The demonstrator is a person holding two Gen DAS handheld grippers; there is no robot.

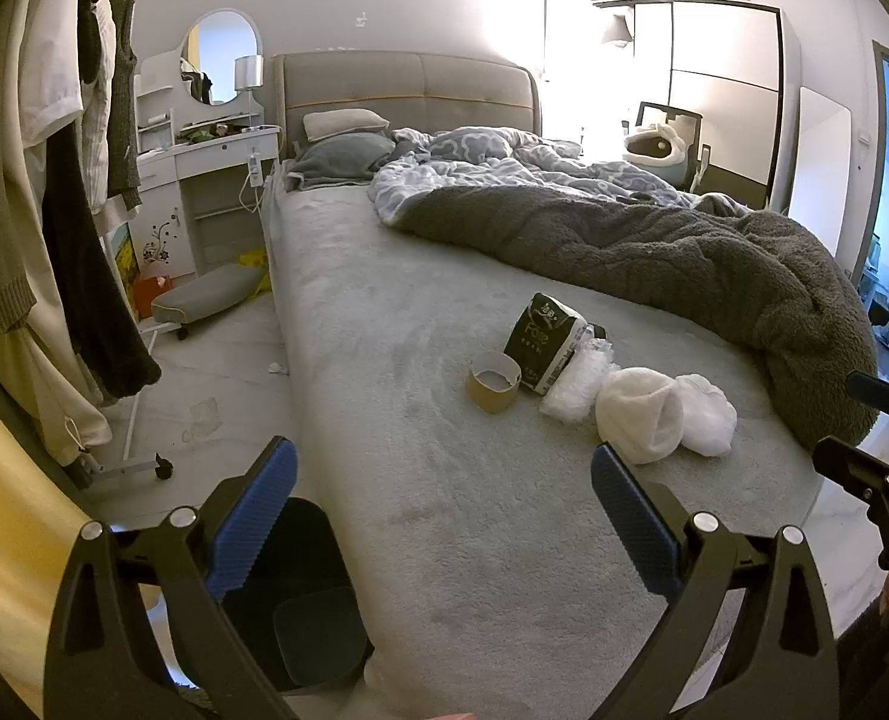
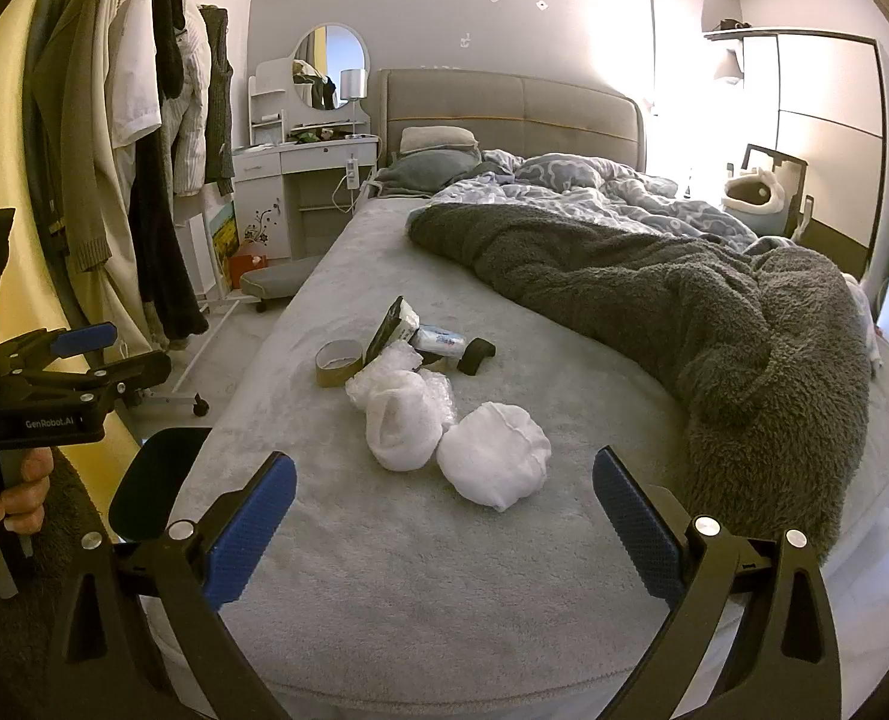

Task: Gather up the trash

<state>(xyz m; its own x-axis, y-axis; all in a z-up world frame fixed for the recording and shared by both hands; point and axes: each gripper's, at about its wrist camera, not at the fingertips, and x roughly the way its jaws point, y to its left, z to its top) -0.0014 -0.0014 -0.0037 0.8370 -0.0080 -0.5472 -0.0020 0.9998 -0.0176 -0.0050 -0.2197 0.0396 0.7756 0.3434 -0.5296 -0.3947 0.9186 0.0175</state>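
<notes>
A pile of trash lies on the grey bed: an empty brown tape roll, a black tissue pack, crumpled clear plastic, two white wads, a small white-blue packet and a small black item. My left gripper is open and empty, short of the pile. My right gripper is open and empty, just before the nearest white wad. A black trash bin stands at the bed's left corner.
A dark fleece blanket covers the bed's right side. A clothes rack stands on the left. A white dressing table and a low stool stand beyond it.
</notes>
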